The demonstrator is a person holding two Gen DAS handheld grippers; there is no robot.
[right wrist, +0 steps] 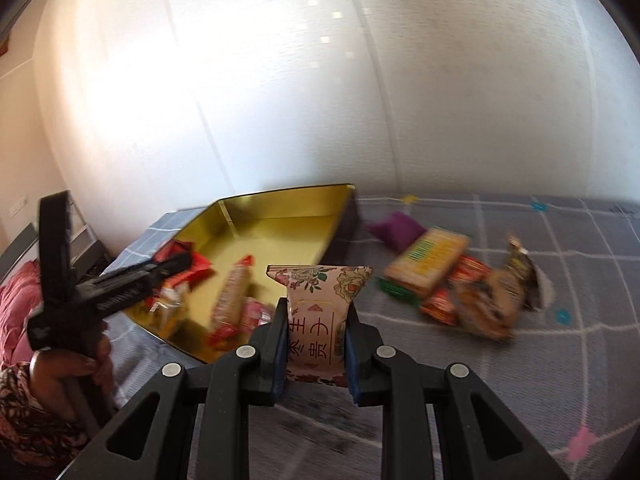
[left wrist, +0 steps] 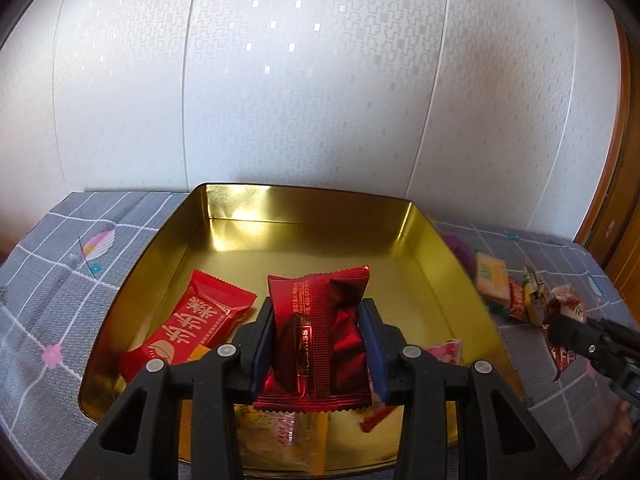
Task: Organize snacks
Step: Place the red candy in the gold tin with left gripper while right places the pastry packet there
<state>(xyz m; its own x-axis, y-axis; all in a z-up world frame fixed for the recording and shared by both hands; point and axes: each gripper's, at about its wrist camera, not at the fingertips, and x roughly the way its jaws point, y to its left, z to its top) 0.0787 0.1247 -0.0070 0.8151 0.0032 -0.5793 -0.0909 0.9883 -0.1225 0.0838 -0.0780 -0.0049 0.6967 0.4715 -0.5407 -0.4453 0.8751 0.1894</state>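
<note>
The left gripper [left wrist: 318, 344] pinches a shiny dark red snack packet [left wrist: 320, 332] between its pads and holds it above the gold tin [left wrist: 304, 216], where a bright red bar [left wrist: 188, 328] and a few other wrappers already lie. The right gripper [right wrist: 316, 348] clamps a pale floral packet [right wrist: 318, 320] over the grey checked cloth [right wrist: 560, 380], just beside the tin. More snacks sit in a loose pile [right wrist: 452, 280] on the cloth to the right of the tin.

Shiny red snack packet [left wrist: 320, 332] upright over gold tin [left wrist: 432, 248]; pale floral packet [right wrist: 318, 322] upright.
</note>
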